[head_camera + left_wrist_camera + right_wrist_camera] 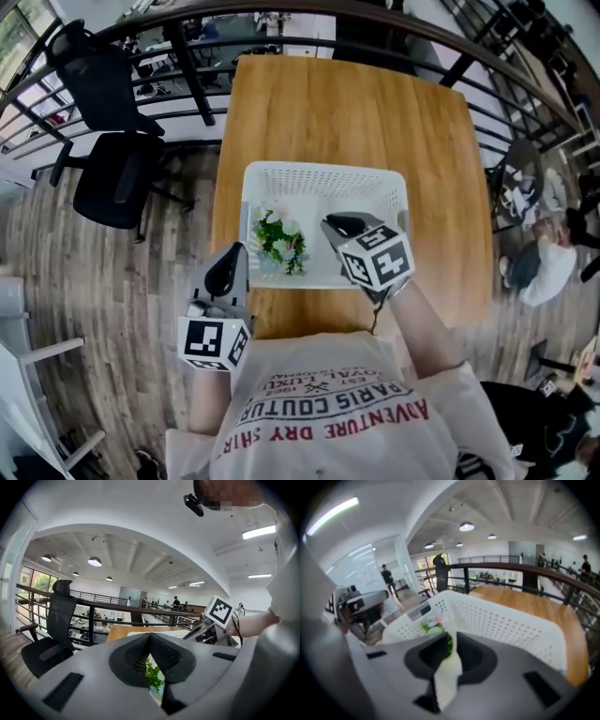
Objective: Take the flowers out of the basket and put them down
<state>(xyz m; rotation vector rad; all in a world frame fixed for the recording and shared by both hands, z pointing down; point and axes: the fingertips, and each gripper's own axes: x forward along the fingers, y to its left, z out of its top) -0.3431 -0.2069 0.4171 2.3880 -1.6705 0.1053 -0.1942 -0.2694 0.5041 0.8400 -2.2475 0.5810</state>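
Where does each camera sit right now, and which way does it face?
Head view: on the person's head, looking steeply down at the table, basket and flowers; shows shirt, forearms, left gripper and right gripper.
Left gripper view: on the left gripper, looking level across the table toward a railing; shows its shut jaws, plus the right hand.
Right gripper view: on the right gripper, looking into the basket; shows its slightly parted jaws.
Shared: both gripper views catch the flowers beyond their jaws.

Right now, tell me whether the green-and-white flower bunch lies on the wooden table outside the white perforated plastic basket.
No, the flower bunch lies inside the basket, near its left wall.
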